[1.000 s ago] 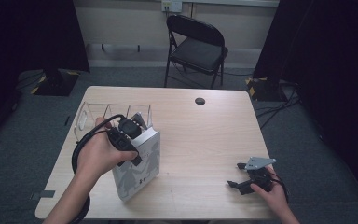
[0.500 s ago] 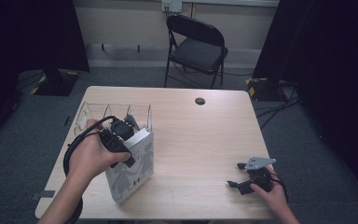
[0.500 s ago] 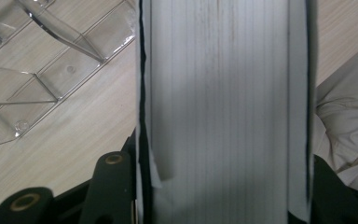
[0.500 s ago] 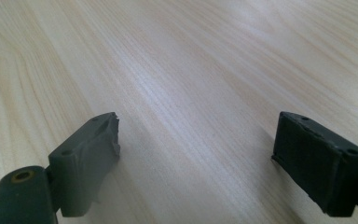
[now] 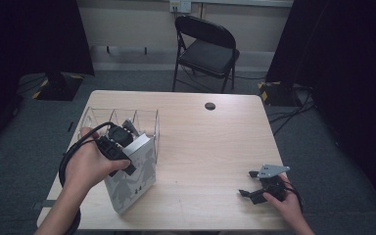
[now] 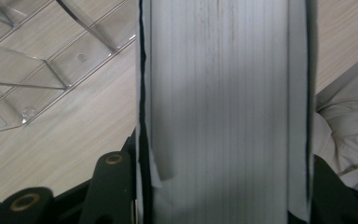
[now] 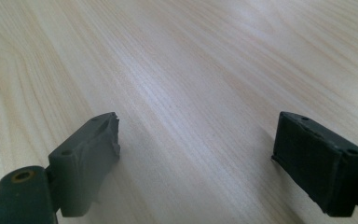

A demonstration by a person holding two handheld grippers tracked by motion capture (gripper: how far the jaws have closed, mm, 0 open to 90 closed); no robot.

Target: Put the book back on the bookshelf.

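Note:
A thick white book (image 5: 133, 182) with a grey pattern on its cover stands tilted on its edge at the left of the wooden table (image 5: 210, 147). My left gripper (image 5: 122, 144) is shut on its top, one jaw on each cover. In the left gripper view the book's page edges (image 6: 223, 93) run up between the jaws of the left gripper (image 6: 223, 191). A clear plastic rack (image 5: 147, 120) with dividers stands just behind the book, and the clear rack (image 6: 42, 60) lies left of the book. My right gripper (image 5: 246, 184) rests open at the table's near right, nothing between the jaws of the right gripper (image 7: 196, 158).
A black folding chair (image 5: 208, 49) stands beyond the table's far edge. A small black round cap (image 5: 209, 105) sits near the far middle of the table. Light cloth (image 6: 349, 126) shows past the table edge in the left gripper view.
My left hand has shifted the book slightly left, toward the near side of the clear rack. The right gripper has stayed put.

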